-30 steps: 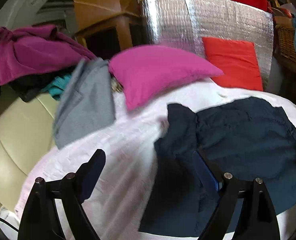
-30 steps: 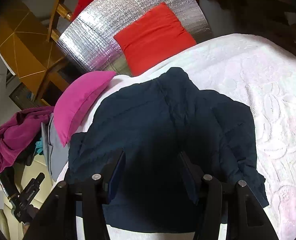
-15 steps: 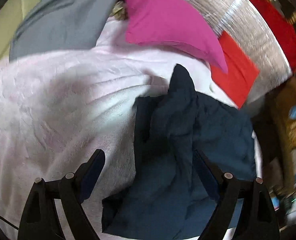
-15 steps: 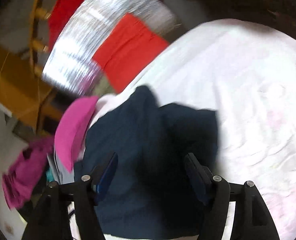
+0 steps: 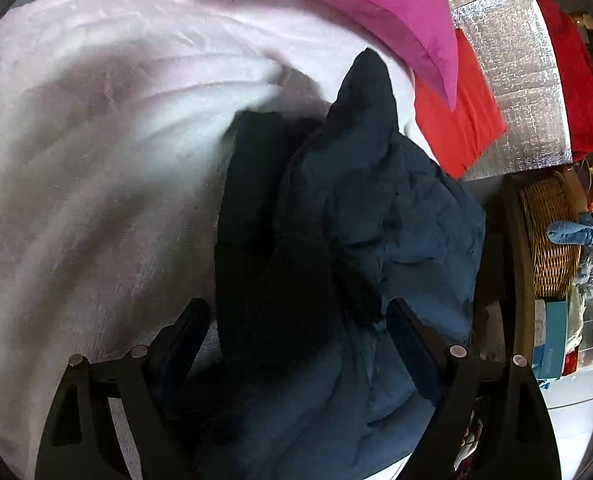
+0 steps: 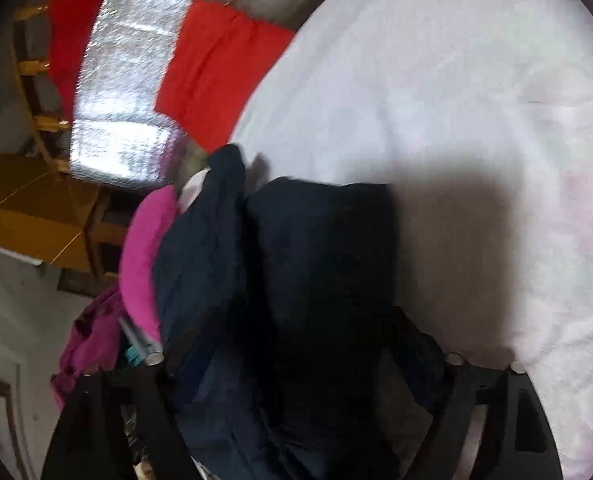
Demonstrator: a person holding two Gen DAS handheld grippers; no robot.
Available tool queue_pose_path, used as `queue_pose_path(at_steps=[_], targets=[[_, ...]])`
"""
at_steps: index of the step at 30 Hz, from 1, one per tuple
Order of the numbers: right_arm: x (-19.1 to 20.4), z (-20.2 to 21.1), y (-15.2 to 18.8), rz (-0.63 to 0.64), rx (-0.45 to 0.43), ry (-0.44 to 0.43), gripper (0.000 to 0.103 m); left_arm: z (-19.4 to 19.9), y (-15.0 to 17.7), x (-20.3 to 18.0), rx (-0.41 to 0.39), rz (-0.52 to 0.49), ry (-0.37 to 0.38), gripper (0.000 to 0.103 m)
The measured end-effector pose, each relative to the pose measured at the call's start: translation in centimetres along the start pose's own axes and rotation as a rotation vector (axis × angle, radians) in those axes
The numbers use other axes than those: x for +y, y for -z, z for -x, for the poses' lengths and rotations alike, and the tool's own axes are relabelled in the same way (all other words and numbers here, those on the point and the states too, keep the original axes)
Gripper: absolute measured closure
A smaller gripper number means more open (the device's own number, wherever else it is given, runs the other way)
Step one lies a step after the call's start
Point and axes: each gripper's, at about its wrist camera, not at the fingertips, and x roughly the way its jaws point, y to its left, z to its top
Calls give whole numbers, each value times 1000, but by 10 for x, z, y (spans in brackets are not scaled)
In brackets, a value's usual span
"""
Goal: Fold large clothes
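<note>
Garment: a dark navy jacket (image 5: 396,216), quilted and puffy, lies bunched on a bed covered by a pale pink textured bedspread (image 5: 96,152). Its long axis runs away from both cameras toward the head of the bed, where a narrow peak of fabric points up and outward. A thick fold stands along the middle, dividing a darker half from a bluer, stitched half. Left gripper (image 5: 296,320): jaws spread wide, straddling the near part of the jacket without pressing it. Right gripper (image 6: 296,364): jaws opening, with jacket fabric bulging between them; whether the pads touch the cloth cannot be told, as the picture is blurred and dark. Surroundings: a magenta pillow (image 5: 376,4) and a red cushion (image 5: 456,128) lie just beyond the jacket's far end, against a silver foil-faced panel (image 5: 508,80). A wicker basket (image 5: 552,236) stands beside the bed; wooden furniture (image 6: 36,208) and a purple garment (image 6: 92,340) lie off the other side.
</note>
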Motion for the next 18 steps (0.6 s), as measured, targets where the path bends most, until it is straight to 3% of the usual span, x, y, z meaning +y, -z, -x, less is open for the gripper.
queue_pose_path(at_steps=[9, 11, 14, 16, 17, 18], targets=[[37, -42, 14, 110, 68, -3, 3, -11, -1, -8, 52, -7, 56, 8], [49, -54, 21, 156, 67, 57, 6, -15, 0, -8, 61, 6, 102, 8], [56, -60, 25, 186, 45, 156, 28, -18, 0, -6, 34, 19, 153, 9], [53, -57, 23, 154, 41, 130, 50, -16, 3, -5, 7, 46, 182, 19], [54, -55, 23, 153, 39, 123, 54, -15, 4, -2, 3, 53, 176, 40], [57, -54, 24, 157, 33, 128, 59, -13, 5, -1, -3, 56, 170, 51]])
